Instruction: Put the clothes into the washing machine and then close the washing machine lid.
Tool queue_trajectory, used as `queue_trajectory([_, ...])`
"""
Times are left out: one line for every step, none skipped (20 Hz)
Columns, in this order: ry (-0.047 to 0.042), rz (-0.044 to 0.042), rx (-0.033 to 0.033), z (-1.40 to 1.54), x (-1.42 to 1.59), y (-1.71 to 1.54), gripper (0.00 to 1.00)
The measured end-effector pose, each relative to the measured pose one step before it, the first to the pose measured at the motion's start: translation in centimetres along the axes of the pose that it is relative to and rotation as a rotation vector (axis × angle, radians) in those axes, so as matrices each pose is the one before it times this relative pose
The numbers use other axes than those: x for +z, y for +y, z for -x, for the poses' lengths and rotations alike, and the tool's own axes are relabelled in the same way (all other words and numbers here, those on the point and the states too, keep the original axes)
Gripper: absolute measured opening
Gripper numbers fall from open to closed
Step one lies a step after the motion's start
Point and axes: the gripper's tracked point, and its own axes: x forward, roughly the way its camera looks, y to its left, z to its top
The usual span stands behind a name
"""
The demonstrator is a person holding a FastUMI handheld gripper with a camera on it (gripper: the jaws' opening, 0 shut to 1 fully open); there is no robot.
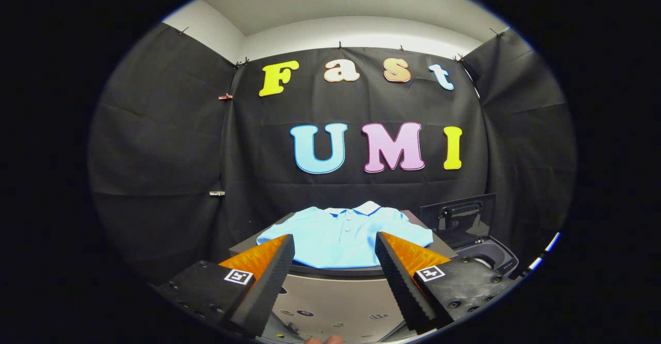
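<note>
Beyond the fingertips, on a dark tabletop point(242, 245): a light blue polo shirt point(343, 235), spread flat, collar toward the booth's back wall, buttons up the placket. Near hem hidden behind the tabletop's front edge; one sleeve partly covered by the left finger, the other reaching toward the right finger.

Down front: the tool point(334, 248) held wide open, nothing between the fingers, tips apart and level with the shirt's lower part without touching it. Square marker tags on both finger bases.

Just beside the tabletop, right of the shirt: the washing machine point(488, 255), lid point(459, 217) standing upright and open, handle recess visible on its inner face. Only a curved slice of the drum opening visible, the rest cut off behind the right finger and the dark edge.

Below the tabletop, between the fingers: a pale grey surface point(335, 297) with small dark marks, too blurred to identify. At the very bottom, possibly a fingertip of the person's hand point(323, 340), barely showing.
</note>
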Motion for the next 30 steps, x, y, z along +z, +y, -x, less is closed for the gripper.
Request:
queue_trajectory([0.00295,-0.00262,-0.00546,-0.096,-0.093,-0.131,0.98])
queue_trajectory([0.00528,-0.00346,-0.00436,-0.188,-0.034,-0.047,0.98])
queue_trajectory([0.00437,-0.00377,-0.00624,-0.308,0.068,-0.057,0.98])
queue_trajectory([0.00065,-0.00443,-0.00438,-0.398,0.355,-0.028,0.98])
queue_trajectory([0.00036,-0.00246,-0.00902,-0.524,0.288,-0.116,0.98])
queue_trajectory([0.00406,-0.00556,-0.00977,-0.555,0.221,-0.285,0.98])
queue_trajectory([0.00133,-0.00858,-0.00805,-0.641,0.253,-0.227,0.98])
queue_trajectory([0.00693,-0.00915,-0.01230,-0.868,0.219,-0.329,0.98])
queue_trajectory([0.01097,-0.00909,-0.00776,-0.907,0.212,-0.266,0.98])
queue_trajectory([0.01360,-0.01198,-0.01249,-1.060,0.212,-0.337,0.98])
queue_trajectory([0.01816,-0.01115,-0.00419,-0.997,0.063,-0.128,0.98])
queue_trajectory([0.01909,-0.00786,-0.00914,-1.100,0.148,-0.234,0.98])
queue_trajectory([0.01954,-0.00452,-0.00376,-1.279,0.239,-0.117,0.98])
queue_trajectory([0.02382,-0.00776,-0.00913,-1.217,0.055,-0.224,0.98])
queue_trajectory([0.02315,-0.01090,-0.00604,-1.262,-0.030,-0.159,0.98])
queue_trajectory([0.03259,-0.01280,-0.00590,-1.119,-0.110,-0.147,0.98])
queue_trajectory([0.03137,-0.00179,-0.01069,-1.400,-0.300,-0.174,0.99])
queue_trajectory([0.03302,0.00474,-0.00944,-1.041,-0.346,-0.304,0.98])
queue_trajectory([0.02280,0.00387,-0.00088,-1.153,-0.093,0.072,0.99])
queue_trajectory([0.02296,0.00256,-0.00054,-0.977,-0.049,0.045,0.99])
queue_trajectory([0.01609,0.00366,0.00498,-0.830,0.183,0.183,0.99])
queue_trajectory([0.01828,0.00413,-0.00175,-0.904,0.072,0.083,0.99])
queue_trajectory([0.02749,0.00717,-0.00227,-1.016,-0.231,0.053,0.99])
queue_trajectory([0.02953,0.00853,-0.00681,-0.904,-0.254,0.027,0.99])
queue_trajectory([0.03089,0.00585,-0.00153,-0.972,-0.239,0.138,0.99])
queue_trajectory([0.02970,0.00636,0.00260,-0.862,-0.094,0.306,0.99])
queue_trajectory([0.02922,0.00712,-0.00386,-0.723,-0.251,0.097,0.99])
queue_trajectory([0.03239,0.00991,-0.00028,-0.846,-0.235,0.187,0.99])
queue_trajectory([0.03277,0.01387,-0.00926,-1.098,-0.404,-0.009,0.99])
queue_trajectory([0.03212,0.01481,-0.01047,-0.600,-0.152,0.040,0.99])
